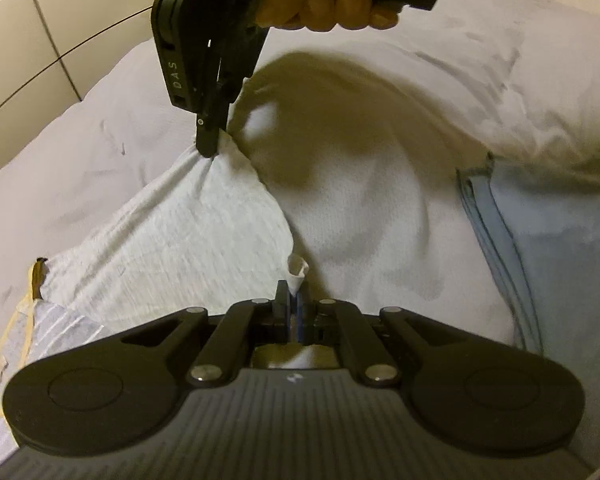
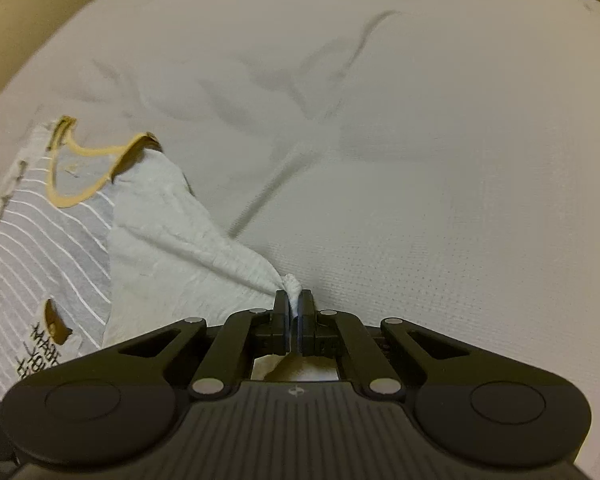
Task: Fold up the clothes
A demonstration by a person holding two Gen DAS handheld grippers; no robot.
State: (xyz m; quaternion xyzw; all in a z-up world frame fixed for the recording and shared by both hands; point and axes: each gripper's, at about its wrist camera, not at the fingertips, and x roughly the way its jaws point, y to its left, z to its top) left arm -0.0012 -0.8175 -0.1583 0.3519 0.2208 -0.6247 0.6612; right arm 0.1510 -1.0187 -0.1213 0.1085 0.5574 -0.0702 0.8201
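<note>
Right now I am holding a white ribbed garment [image 1: 172,240] stretched between both grippers above a bed with a white sheet [image 2: 440,160]. My left gripper [image 1: 289,300] is pinching one corner of the fabric, its jaws closed tight on a small tuft that is poking up between them. My right gripper [image 2: 294,306] is doing the same at another corner, jaws pressed together on a bunched bit of cloth. From the left wrist view, the right gripper is pointing downward, with a hand [image 1: 324,4] wrapping around its handle near the top edge. The garment is sagging between the two grips, its far end lying on a grey striped shirt with a yellow neckline [image 2: 48,232]. A pale blue cloth [image 1: 548,248] is lying on the bed at the right.
</note>
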